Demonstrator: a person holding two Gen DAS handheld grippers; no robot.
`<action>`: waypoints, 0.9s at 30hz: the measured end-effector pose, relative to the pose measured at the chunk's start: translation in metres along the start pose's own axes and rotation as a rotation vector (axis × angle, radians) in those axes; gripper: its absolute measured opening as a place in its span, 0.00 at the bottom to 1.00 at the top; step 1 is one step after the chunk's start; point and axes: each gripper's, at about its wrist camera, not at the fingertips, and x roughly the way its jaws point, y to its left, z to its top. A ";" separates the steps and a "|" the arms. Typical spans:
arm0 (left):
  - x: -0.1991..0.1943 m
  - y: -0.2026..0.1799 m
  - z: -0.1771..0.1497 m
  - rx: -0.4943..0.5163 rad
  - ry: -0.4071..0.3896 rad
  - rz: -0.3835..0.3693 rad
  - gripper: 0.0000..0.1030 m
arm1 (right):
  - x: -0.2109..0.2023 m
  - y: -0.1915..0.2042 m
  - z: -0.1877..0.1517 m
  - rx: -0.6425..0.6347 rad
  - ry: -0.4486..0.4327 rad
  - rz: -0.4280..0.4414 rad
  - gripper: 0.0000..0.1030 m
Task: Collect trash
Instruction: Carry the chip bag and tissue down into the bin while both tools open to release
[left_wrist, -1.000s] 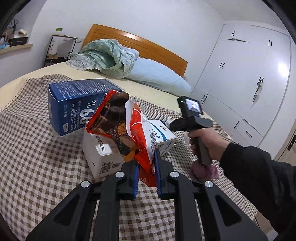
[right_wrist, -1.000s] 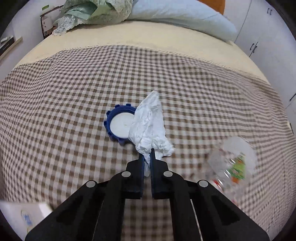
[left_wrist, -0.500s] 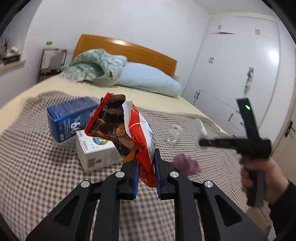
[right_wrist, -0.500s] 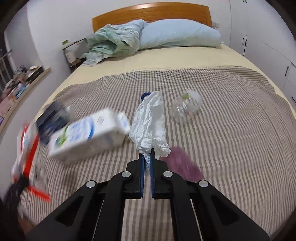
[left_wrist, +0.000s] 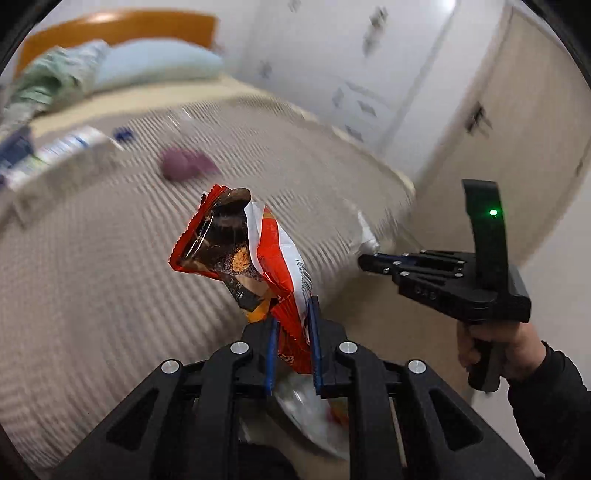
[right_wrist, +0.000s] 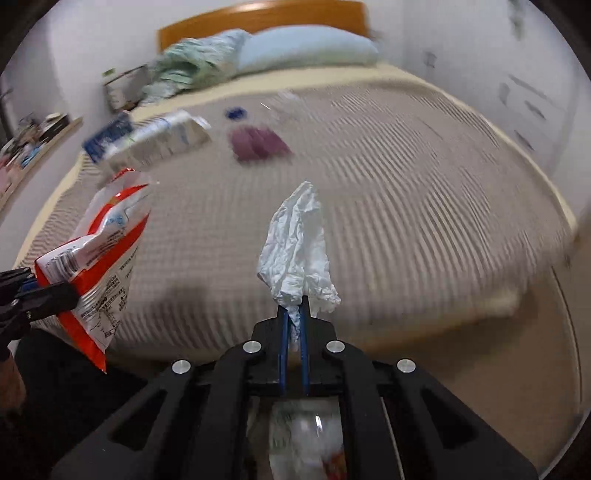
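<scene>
the left tool (left_wrist: 291, 328) is clamped on the lower end of a red snack bag (left_wrist: 255, 258), held up in the air off the foot of the bed (left_wrist: 110, 277). the right tool (right_wrist: 293, 317) is clenched on a crumpled white tissue (right_wrist: 299, 243), also in the air beside the bed. a purple scrap (right_wrist: 258, 142), a white carton (right_wrist: 162, 136) and a blue cap (right_wrist: 235, 112) lie blurred on the bed's checked cover.

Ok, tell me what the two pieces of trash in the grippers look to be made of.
Snack bag in the left gripper: thin glossy plastic film, red and white print, probably foil-lined; it creases sharply and glints. White wad in the right gripper: matte, softly crumpled, likely tissue or paper towel.
</scene>
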 end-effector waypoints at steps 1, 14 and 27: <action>0.012 -0.006 -0.005 0.003 0.052 -0.021 0.12 | -0.001 -0.011 -0.021 0.027 0.023 -0.003 0.05; 0.135 -0.022 -0.060 -0.137 0.476 -0.065 0.12 | 0.126 -0.061 -0.230 0.169 0.539 0.023 0.06; 0.193 -0.043 -0.076 -0.122 0.623 -0.099 0.12 | 0.191 -0.089 -0.250 0.220 0.576 0.013 0.56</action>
